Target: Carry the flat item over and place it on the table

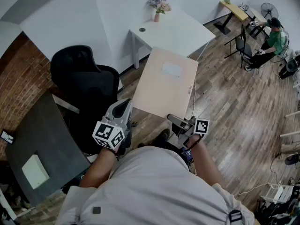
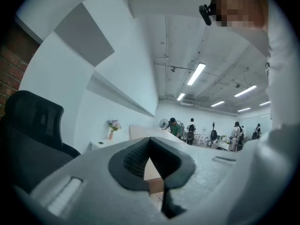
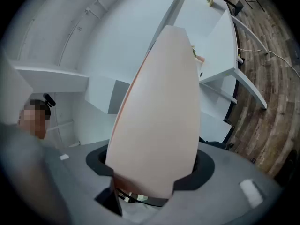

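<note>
1. Head view: the board (image 1: 164, 86), a pale flat panel, hangs in the air at frame centre, well short of the white desk (image 1: 174, 32) at upper centre.
   - The left gripper (image 1: 125, 106) has the board's near-left corner and the right gripper (image 1: 172, 118) its near edge, so the whole far part sticks out unsupported.
   - In my judgement that overhang gives the board leverage, and the far end could droop or twist out of the hold.
   - A black chair (image 1: 79, 78) stands at the left of the frame and a vase (image 1: 158, 7) sits at the desk's far edge. A swing of the board could clip either one.

2. Left gripper view: the jaws of the left gripper (image 2: 151, 165) are closed on the board (image 2: 153, 175).
   - Only a thin strip of beige shows between the pads, low at frame centre, so the bite looks shallow.
   - A jolt while walking could let this corner slip and throw all the weight onto the other side.
   - The chair (image 2: 28, 135) looms at the left of the frame.

3. Right gripper view: the jaws of the right gripper (image 3: 150, 186) are clamped on the board (image 3: 159, 111), which runs deep between the pads and fills the frame's centre. This looks the firmer hold.
   - The desk (image 3: 220, 50) shows only at the upper right.
   - If the board comes in low, its leading edge could strike the desk's rim.
   - Letting go on one side before the other would probably drop it askew.
</note>
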`<state>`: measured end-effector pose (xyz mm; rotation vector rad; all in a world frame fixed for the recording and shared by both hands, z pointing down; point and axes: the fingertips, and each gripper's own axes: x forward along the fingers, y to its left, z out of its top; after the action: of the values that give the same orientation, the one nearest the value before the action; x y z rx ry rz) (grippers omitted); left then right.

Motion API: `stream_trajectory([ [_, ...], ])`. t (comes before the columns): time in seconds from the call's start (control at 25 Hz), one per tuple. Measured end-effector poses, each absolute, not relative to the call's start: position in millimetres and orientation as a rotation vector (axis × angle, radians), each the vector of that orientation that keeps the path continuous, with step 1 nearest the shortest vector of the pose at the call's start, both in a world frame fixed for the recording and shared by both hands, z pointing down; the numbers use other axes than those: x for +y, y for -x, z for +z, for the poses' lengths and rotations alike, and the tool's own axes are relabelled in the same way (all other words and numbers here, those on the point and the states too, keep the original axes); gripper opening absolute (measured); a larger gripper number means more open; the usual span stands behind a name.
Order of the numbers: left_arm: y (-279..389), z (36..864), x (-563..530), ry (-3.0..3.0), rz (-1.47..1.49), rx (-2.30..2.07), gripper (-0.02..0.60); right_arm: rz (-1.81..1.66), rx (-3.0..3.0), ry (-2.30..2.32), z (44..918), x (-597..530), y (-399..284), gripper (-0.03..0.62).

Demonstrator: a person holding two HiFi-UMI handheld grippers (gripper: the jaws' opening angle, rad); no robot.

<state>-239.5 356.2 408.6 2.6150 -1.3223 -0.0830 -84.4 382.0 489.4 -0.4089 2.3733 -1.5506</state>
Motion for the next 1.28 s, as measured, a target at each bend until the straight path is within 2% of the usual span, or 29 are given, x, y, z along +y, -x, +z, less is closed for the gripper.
stream_trajectory([
  [0.64,202.6,413.4,324.1,-2.614,-0.03,-1.311,0.0,-1.579,2.349,0.405,495.0,350.7,49.6,0.325],
  [1.28,102.4,422.7,197.6,-2.609,-0.011,-1.275,0.0,-1.587,2.303,0.46,505.9,242.1,-52.7,0.325],
])
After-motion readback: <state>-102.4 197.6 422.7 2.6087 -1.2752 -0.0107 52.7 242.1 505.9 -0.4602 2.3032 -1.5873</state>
